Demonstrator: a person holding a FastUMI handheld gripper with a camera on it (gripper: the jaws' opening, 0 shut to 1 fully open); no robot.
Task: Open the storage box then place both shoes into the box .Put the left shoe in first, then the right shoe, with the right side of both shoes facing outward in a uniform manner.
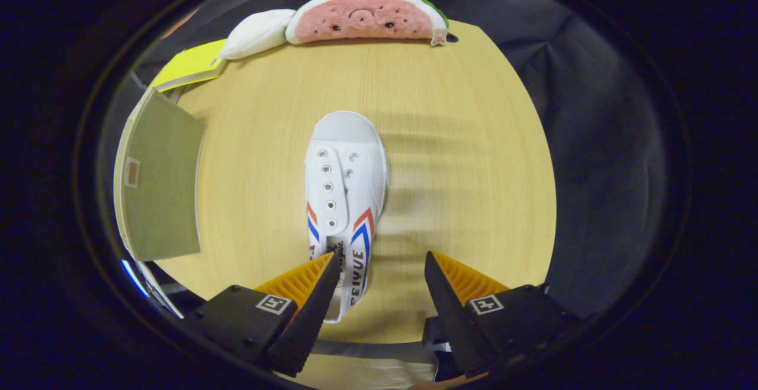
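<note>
The claw [382, 263] gapes wide over a white shoe [345, 192] whose toe points straight away.

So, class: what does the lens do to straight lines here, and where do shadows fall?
Gripper view: fisheye lens bends the table edge into a curve; soft striped shadows lie on the wood right of the shoe; focus is sharp on the shoe; the open tool has one finger over the shoe's heel.

gripper [382, 268]: fingers spread wide, empty | white canvas shoe [345, 189]: heel beside left finger, toe toward watermelon-slice plush cushion [367, 17] | round wooden table [468, 159]
</note>
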